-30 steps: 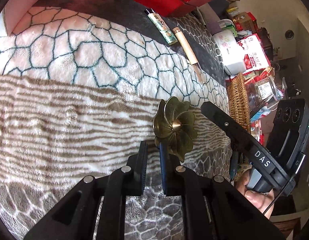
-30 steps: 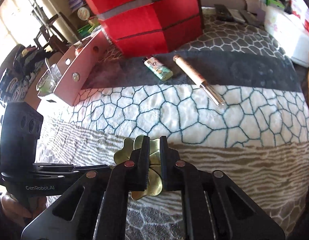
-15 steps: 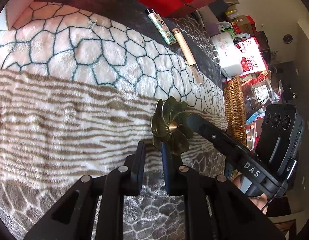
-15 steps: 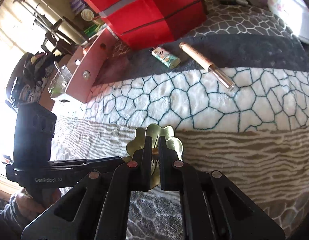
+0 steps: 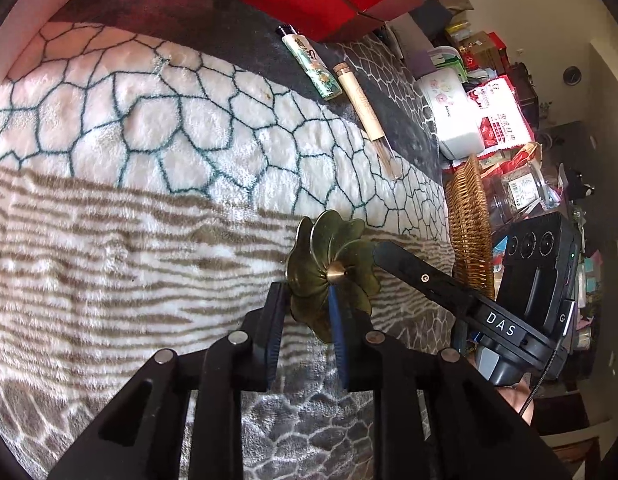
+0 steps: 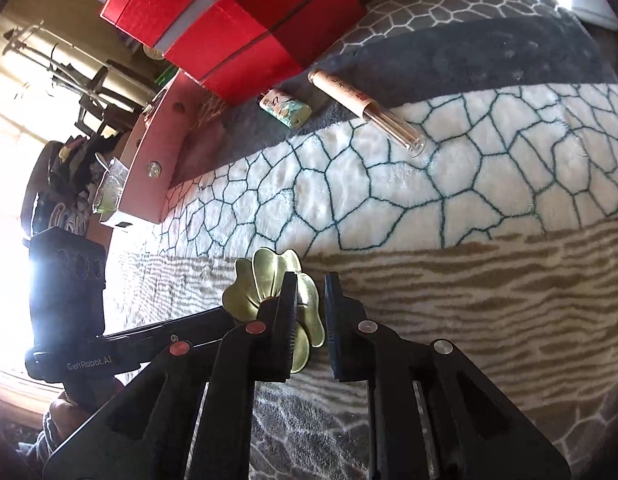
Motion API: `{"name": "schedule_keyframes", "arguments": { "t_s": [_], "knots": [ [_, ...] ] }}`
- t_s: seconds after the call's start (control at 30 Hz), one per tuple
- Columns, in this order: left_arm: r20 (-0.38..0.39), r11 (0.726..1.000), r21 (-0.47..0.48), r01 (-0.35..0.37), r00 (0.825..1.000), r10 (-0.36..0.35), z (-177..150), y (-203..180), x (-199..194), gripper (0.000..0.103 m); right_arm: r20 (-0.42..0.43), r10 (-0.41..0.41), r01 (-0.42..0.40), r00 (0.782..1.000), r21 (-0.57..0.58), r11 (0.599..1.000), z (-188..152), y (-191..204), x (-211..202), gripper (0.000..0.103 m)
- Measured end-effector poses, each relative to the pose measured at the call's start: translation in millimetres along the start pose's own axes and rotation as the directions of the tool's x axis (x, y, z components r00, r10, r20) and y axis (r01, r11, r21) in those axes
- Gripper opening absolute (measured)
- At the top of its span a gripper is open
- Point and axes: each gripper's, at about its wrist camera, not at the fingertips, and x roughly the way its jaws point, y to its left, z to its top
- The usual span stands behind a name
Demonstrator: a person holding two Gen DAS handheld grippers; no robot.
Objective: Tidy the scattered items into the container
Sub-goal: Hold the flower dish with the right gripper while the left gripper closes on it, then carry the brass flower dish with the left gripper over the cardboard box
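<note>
The left hand-held gripper has its two fingers set narrowly apart, with the edge of the shiny gold flower-shaped metal dish standing between them; whether the fingers press on it I cannot tell. The right hand-held gripper is a little open too, and the same dish sits by its left finger. So the dish is up in the air, just above the fuzzy patterned blanket, between both grippers. It could go wrong here: the dish is thin and smooth, so if both grippers let go together it may slip and drop onto the blanket. The green printed lighter and the long clear tube with a tan label lie side by side far off near the big red box, not yet picked up. Half a second ago the right gripper's fingers were closer together on the dish; now they have spread, and the left fingers have spread a little too.
</note>
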Motion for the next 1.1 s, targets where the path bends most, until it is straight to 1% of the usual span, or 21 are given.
{"name": "schedule_keyframes", "arguments": {
  "t_s": [0.07,0.1,0.2,0.27,0.37,0.5,0.57,0.73,0.93,1.1],
  "knots": [
    [-0.002,1.0,-0.025,0.019,1.0,-0.019,0.5,4.5,1.8,0.006,0.0,-0.002,0.002,1.0,0.007,1.0,-2.8,-2.7,3.5,0.009],
    [-0.003,0.999,-0.029,0.024,1.0,-0.024,0.4,6.1,2.5,0.004,0.003,0.001,-0.001,1.0,0.012,1.0,-3.6,-3.9,3.6,0.007],
    [0.001,0.998,-0.051,0.04,0.999,-0.04,0.3,9.2,2.5,0.004,0.016,0.033,-0.033,0.999,0.037,0.999,-5.2,-6.5,0.8,0.006],
    [0.006,0.997,-0.056,0.046,0.999,-0.045,1.1,8.6,2.0,0.004,0.027,0.033,-0.034,0.999,0.037,0.999,-4.6,-4.1,-1.9,0.006],
    [0.003,0.995,-0.073,0.064,0.998,-0.064,3.1,7.1,-2.2,0.004,0.047,0.034,-0.036,0.998,0.035,0.999,-1.5,3.3,-10.2,0.006],
    [0.012,0.992,-0.084,0.091,0.996,-0.09,9.0,4.4,-20.5,0.006,0.085,0.059,-0.06,0.995,0.019,0.998,8.3,24.0,-24.8,0.006],
    [0.021,0.99,-0.094,0.103,0.995,-0.102,14.0,4.9,-35.3,0.006,0.091,0.058,-0.058,0.994,-0.003,0.998,14.6,40.8,-28.2,0.006],
    [0.044,0.99,-0.108,0.095,0.995,-0.091,31.9,11.2,-85.3,0.005,0.079,0.086,-0.08,0.993,-0.067,0.995,38.0,91.2,-23.2,0.006],
    [0.094,0.987,-0.125,0.105,0.991,-0.094,69.3,27.6,-161.4,0.005,0.073,0.107,-0.094,0.992,-0.166,0.982,84.8,181.7,-7.6,0.006],
    [0.142,0.983,-0.143,0.117,0.985,-0.096,111.8,50.5,-223.8,0.006,0.075,0.131,-0.112,0.988,-0.22,0.969,128.0,256.6,15.4,0.006]
  ]
}}
